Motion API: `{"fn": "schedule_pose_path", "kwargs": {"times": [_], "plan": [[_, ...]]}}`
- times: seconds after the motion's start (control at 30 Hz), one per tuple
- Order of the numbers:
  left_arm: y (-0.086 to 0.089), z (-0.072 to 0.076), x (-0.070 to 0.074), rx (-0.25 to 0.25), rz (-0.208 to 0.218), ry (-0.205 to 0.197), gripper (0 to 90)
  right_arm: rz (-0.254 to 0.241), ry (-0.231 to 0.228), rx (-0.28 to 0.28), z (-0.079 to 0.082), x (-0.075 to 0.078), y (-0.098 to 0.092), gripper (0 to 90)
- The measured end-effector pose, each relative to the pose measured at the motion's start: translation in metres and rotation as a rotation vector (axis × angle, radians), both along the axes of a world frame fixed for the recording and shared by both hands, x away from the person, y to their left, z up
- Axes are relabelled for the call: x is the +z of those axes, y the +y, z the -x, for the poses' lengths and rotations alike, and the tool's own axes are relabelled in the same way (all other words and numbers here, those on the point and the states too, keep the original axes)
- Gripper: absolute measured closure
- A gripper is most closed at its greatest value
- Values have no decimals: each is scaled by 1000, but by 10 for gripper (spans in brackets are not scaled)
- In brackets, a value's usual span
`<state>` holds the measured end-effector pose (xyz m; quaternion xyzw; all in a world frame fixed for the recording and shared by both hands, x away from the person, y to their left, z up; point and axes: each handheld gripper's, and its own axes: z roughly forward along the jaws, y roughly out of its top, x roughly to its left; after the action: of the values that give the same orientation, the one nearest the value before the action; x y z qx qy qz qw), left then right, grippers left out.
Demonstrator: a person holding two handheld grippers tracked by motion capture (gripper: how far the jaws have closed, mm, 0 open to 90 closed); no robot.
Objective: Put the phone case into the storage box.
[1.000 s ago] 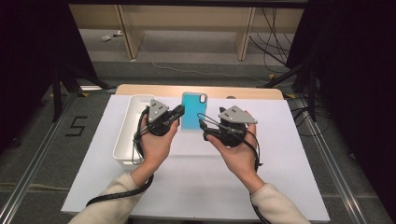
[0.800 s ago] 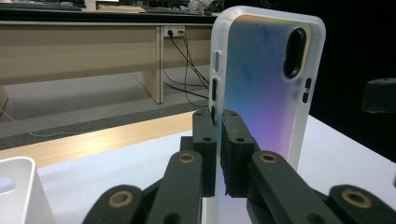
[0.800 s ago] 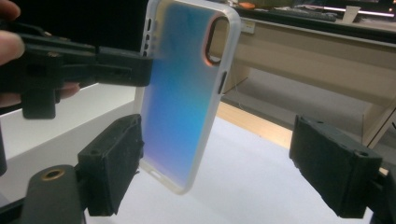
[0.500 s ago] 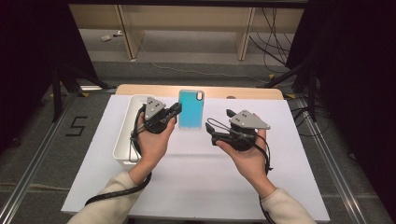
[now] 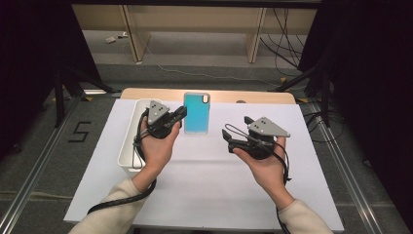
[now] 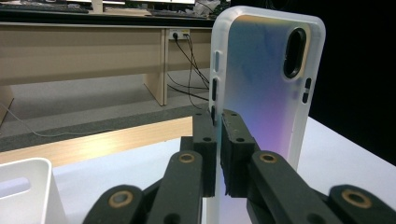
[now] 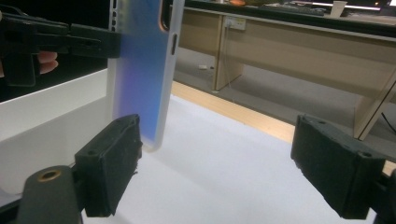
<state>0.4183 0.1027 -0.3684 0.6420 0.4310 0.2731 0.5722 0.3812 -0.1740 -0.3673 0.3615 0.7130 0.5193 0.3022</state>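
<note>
While the right claw [image 5: 233, 138] stands wide open with nothing between its pads, its jaws having just been opening, it hangs over the middle of the table [image 5: 209, 195], apart from the phone case [image 5: 197, 112]. Farther toward the far edge, the left claw [image 5: 181, 114] is clamped tight on one long side of that translucent blue case, holding it up off the table, just beside the white bin [image 5: 130, 146] at the left edge. A grip on so thin a rim looks risky: I judge the case could pivot or slip out if the hand tilts or the right claw knocks it. In the left gripper view the case's lower end is cut off behind the jaws, and the bin's inside cannot be made out.
</note>
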Motion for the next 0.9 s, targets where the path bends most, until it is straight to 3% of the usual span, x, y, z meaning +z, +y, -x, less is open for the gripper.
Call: {"fn": "schedule_pose_path", "kwargs": {"times": [0.07, 0.13, 0.23, 0.27, 0.33, 0.37, 0.4, 0.43, 0.5, 0.53, 0.63, 0.7, 0.73, 0.77, 0.8, 0.87, 0.9], "plan": [[1, 0, 1, 2, 2, 0, 854, -7, 11, 6, 1, 0, 0, 173], [2, 0, 2, 3, 4, -5, 854, 8, -6, -1, 2, 0, -1, 173], [3, 0, 3, 9, 1, -5, 854, -3, 15, -1, 3, -1, -2, 173], [3, 0, 3, 11, 1, -6, 854, 3, -9, -7, 2, -2, -3, 172], [3, 0, 4, 13, 1, -9, 854, 7, -2, -4, 3, -1, -4, 172], [4, 0, 4, 13, 3, -10, 854, -6, 24, -2, 4, -1, -3, 171], [4, 0, 4, 16, 2, -8, 854, 5, -5, -5, 4, 0, -5, 172], [5, 0, 4, 16, -2, -10, 854, -5, 13, -1, 5, 0, -5, 172], [6, 0, 5, 24, 0, -14, 854, -1, -12, -5, 5, 0, -6, 172], [6, 0, 5, 27, -3, -14, 854, -14, 14, -1, 6, 0, -6, 172], [8, 0, 6, 35, -8, -21, 854, -5, -9, -4, 7, 0, -9, 171], [10, 0, 6, 38, -10, -22, 854, -6, 5, -4, 9, 0, -10, 171], [10, 1, 7, 42, -11, -22, 854, -5, -20, -12, 8, -1, -11, 171], [11, 0, 7, 43, -18, -25, 854, -11, 9, -4, 9, -1, -11, 171], [12, 0, 7, 43, -18, -28, 854, -2, -10, -8, 9, -1, -13, 171], [14, 0, 7, 49, -20, -29, 853, -6, 8, -4, 10, -2, -14, 171], [15, 0, 7, 48, -20, -31, 854, -3, -17, -13, 10, -2, -15, 171]]}}
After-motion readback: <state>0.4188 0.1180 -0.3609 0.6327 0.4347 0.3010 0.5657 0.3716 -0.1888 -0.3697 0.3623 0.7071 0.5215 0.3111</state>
